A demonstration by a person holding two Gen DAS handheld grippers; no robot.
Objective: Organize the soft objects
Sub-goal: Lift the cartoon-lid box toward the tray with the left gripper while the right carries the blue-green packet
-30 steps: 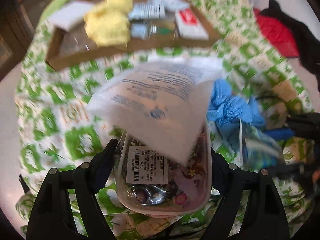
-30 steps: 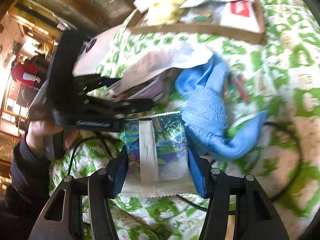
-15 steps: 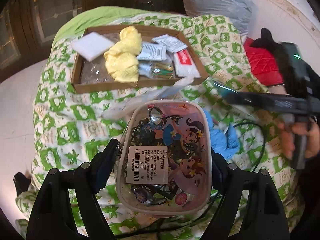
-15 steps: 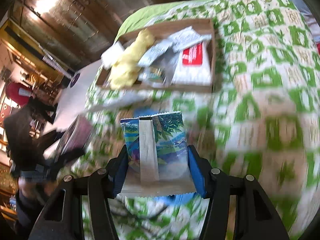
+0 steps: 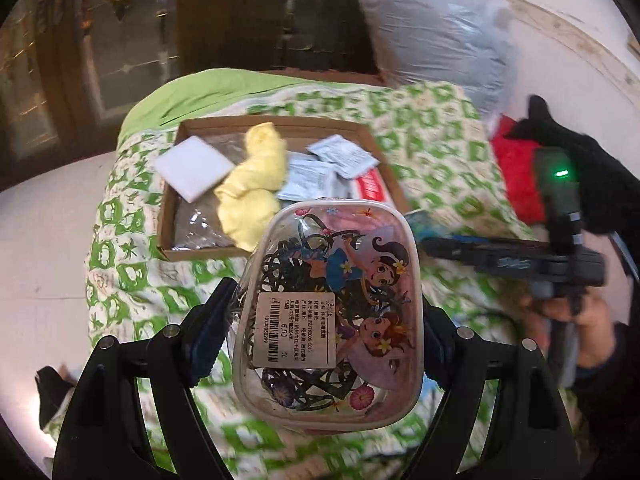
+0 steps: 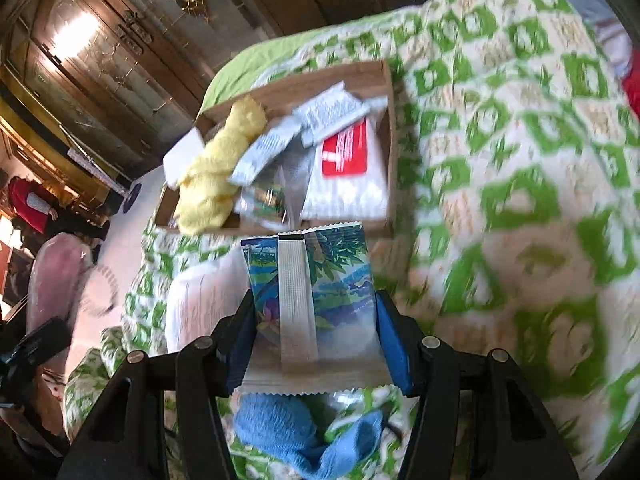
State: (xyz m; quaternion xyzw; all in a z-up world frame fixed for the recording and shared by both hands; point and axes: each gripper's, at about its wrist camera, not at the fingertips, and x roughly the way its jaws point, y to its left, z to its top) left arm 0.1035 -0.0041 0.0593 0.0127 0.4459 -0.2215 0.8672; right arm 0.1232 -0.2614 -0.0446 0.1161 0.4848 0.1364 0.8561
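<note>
Above the near part of the green-and-white quilt (image 5: 132,240), I am holding a clear plastic pouch (image 5: 332,300) in my left gripper (image 5: 320,340); its jaws are standing partly open, pressing on the pouch's two long sides. The pouch is showing cartoon girls, a white barcode label (image 5: 296,330) and a tangle of dark hair ties inside, and it is hanging clear of the quilt.

My right gripper (image 6: 316,332) is gripping a flat packet printed with leaves and blue scenery (image 6: 312,280), the blue pads squeezing its two edges about halfway between closed and wide. The packet's crimped end is pointing at the cardboard tray (image 6: 390,136).

That tray is sitting toward the far end of the quilt. Lying in it are a yellow cloth (image 5: 256,184) bunched near the middle, a white square pad (image 5: 192,168) at the left corner, several white sachets (image 5: 344,156) and a red-and-white pack (image 6: 344,152) at the right side.

Beneath my right gripper a blue towel (image 6: 288,432) is lying crumpled on the quilt, and a white printed bag (image 6: 200,300) is lying just to the left of the packet. Off the quilt's right edge, something red (image 5: 516,176) and black is resting beside a large grey plastic bag (image 5: 440,32).
</note>
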